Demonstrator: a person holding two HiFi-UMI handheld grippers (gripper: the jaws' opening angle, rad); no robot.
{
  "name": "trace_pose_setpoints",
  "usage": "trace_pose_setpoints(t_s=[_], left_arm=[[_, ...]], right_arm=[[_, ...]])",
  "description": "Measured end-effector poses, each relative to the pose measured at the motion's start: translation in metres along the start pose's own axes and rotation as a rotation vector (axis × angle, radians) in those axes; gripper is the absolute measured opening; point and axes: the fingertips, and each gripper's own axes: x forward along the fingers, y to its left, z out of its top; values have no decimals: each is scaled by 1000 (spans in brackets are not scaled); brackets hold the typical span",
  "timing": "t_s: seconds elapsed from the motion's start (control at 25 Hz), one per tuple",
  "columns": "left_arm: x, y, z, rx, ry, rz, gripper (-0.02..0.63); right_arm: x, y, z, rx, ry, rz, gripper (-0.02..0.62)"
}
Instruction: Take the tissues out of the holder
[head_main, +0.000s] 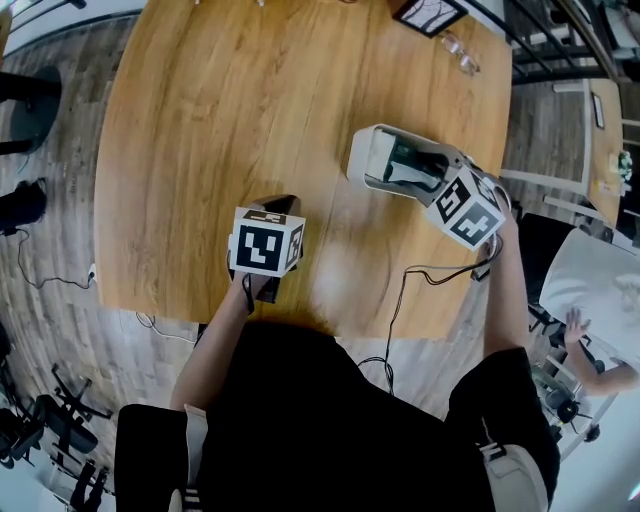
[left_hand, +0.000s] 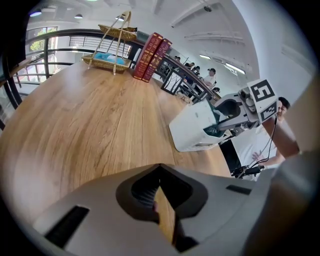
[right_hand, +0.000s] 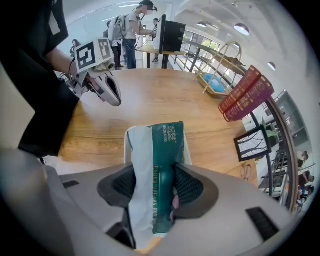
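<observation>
A white tissue holder (head_main: 366, 150) lies on the wooden table (head_main: 220, 120), right of the middle. A green and white tissue pack (right_hand: 162, 165) sticks up out of the holder (right_hand: 130, 142). My right gripper (right_hand: 155, 192) points steeply down and is shut on the pack, its ribbed pads pressing both sides. In the left gripper view the holder (left_hand: 192, 127) and the right gripper (left_hand: 225, 125) show at the right. My left gripper (head_main: 280, 207) hangs over the table near its front edge, apart from the holder. Its jaws stand together with nothing between them (left_hand: 162, 200).
A wire basket (left_hand: 112, 47) and red books (left_hand: 150, 50) stand at the far side of the table. A picture frame (head_main: 428, 12) and glasses (head_main: 460, 52) lie at the back right. A black cable (head_main: 400, 300) hangs off the front edge. People stand in the background.
</observation>
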Motion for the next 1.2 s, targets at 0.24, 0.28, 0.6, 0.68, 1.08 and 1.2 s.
trace_pose_setpoints(t_s=[0.24,0.28,0.6,0.68,1.08,1.2], left_arm=[[-4,-1,-3,6,-4,-1,11],[-5,0,-5,6,-4,-1,11],[-17,4,-10,11,-20,-2,11],[-21,5,-11,8,-25,-4,11],[-52,27,-14,-25,-68,5,11],[-62,40,-14,-45,-83,12,11]], right_arm=[[-25,0,5,-8,-16,-56,218],[-30,-1,7,-13,-16,-67,218],[-62,2,35,-54,-50,-126,218],[-66,3,47,-72,-59,-134,218],[-70,6,122,-173,-107,-147,218],[-60,8,150,-207,-117,-135,218]])
